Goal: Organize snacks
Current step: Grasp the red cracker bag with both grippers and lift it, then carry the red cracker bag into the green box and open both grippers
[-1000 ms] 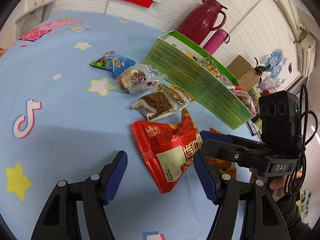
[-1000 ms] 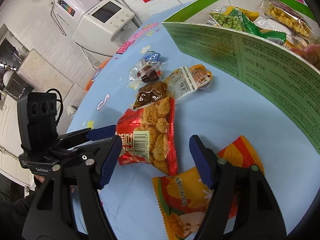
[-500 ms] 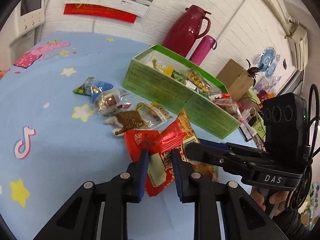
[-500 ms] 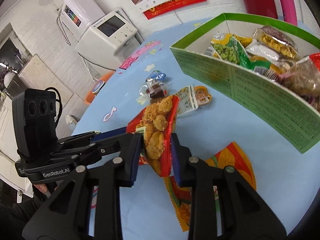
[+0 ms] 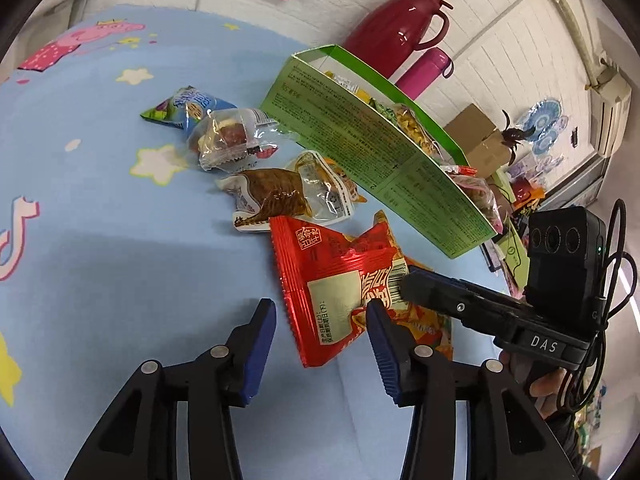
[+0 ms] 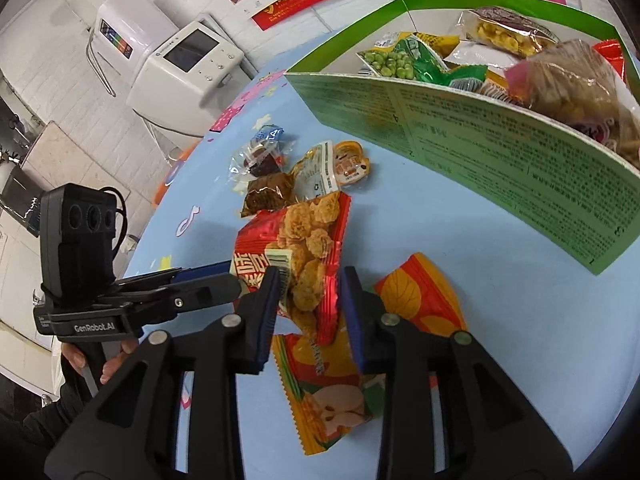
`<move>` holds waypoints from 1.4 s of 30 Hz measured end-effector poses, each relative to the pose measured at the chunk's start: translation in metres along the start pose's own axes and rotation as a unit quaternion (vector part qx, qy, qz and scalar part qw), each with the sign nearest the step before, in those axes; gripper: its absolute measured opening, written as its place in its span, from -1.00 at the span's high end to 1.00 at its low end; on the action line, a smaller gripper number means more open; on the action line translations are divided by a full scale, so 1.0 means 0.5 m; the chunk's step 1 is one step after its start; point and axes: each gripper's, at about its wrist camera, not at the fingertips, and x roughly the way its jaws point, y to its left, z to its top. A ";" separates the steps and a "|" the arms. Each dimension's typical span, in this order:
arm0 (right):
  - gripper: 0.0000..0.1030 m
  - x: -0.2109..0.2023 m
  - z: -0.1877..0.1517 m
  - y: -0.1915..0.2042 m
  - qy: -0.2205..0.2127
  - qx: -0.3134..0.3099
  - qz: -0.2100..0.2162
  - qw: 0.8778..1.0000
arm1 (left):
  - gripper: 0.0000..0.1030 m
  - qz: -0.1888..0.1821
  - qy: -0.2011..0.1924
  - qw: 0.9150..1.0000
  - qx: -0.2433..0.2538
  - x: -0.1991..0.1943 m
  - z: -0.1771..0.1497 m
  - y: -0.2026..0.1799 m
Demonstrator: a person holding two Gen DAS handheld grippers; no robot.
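A red snack packet (image 5: 332,280) with fried pieces printed on it (image 6: 308,240) sits between the pads of my right gripper (image 6: 308,308), which is shut on its lower edge. My left gripper (image 5: 320,336) is open, and the packet's bottom corner hangs between its spread fingers without touching them. Under the red packet an orange and yellow packet (image 6: 332,396) lies flat on the blue tablecloth. The green snack box (image 6: 500,148) stands behind, holding several packets.
Several small packets lie left of the box: a blue one (image 5: 184,108), a clear one with a brown cake (image 5: 232,140), a brown one (image 5: 276,196). A red thermos (image 5: 392,20) and pink bottle (image 5: 424,68) stand behind the box. A white machine (image 6: 188,60) is off the table.
My left gripper has opened and let go of the red packet, and both views have dropped closer to the table. The right gripper stays shut on the packet.
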 end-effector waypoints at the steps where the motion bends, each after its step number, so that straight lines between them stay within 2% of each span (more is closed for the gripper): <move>1: 0.26 0.003 0.001 -0.002 0.002 0.000 0.001 1.000 | 0.04 -0.003 -0.001 1.000 0.000 0.005 0.004 -0.001; 4: 0.23 0.021 0.007 -0.009 0.002 0.008 0.013 1.000 | 0.04 -0.002 -0.006 1.000 0.013 0.020 0.019 -0.009; 5: 0.18 0.029 0.007 -0.011 -0.002 0.009 0.020 1.000 | 0.05 0.004 -0.011 1.000 0.019 0.025 0.021 -0.016; 7: 0.23 0.034 0.007 -0.010 -0.013 0.013 0.017 1.000 | 0.10 0.029 -0.023 0.999 0.039 0.029 0.022 -0.034; 8: 0.26 0.032 0.006 -0.012 -0.010 0.022 0.022 0.999 | 0.15 0.032 -0.024 0.998 0.039 0.027 0.021 -0.039; 9: 0.35 0.025 0.004 -0.012 -0.014 0.031 0.037 0.999 | 0.33 0.034 -0.026 0.998 0.042 0.021 0.020 -0.042; 13: 0.35 -0.022 0.000 0.027 -0.036 0.002 0.020 0.999 | 0.37 0.020 -0.044 0.997 0.053 -0.012 0.020 -0.074; 16: 0.35 -0.070 0.010 0.047 -0.063 -0.007 0.026 0.998 | 0.37 0.005 -0.070 0.996 0.063 -0.049 0.033 -0.102; 21: 0.35 -0.143 0.046 0.082 -0.113 -0.034 0.031 0.993 | 0.37 -0.009 -0.111 0.989 0.096 -0.107 0.081 -0.164; 26: 0.35 -0.194 0.095 0.086 -0.152 -0.044 0.027 0.987 | 0.37 -0.009 -0.131 0.983 0.127 -0.123 0.140 -0.220; 33: 0.35 -0.209 0.146 0.033 -0.177 -0.018 0.024 0.984 | 0.37 -0.007 -0.124 0.981 0.149 -0.080 0.207 -0.260; 42: 0.35 -0.186 0.177 -0.079 -0.170 0.032 0.019 0.985 | 0.37 -0.006 -0.084 0.984 0.154 0.035 0.260 -0.271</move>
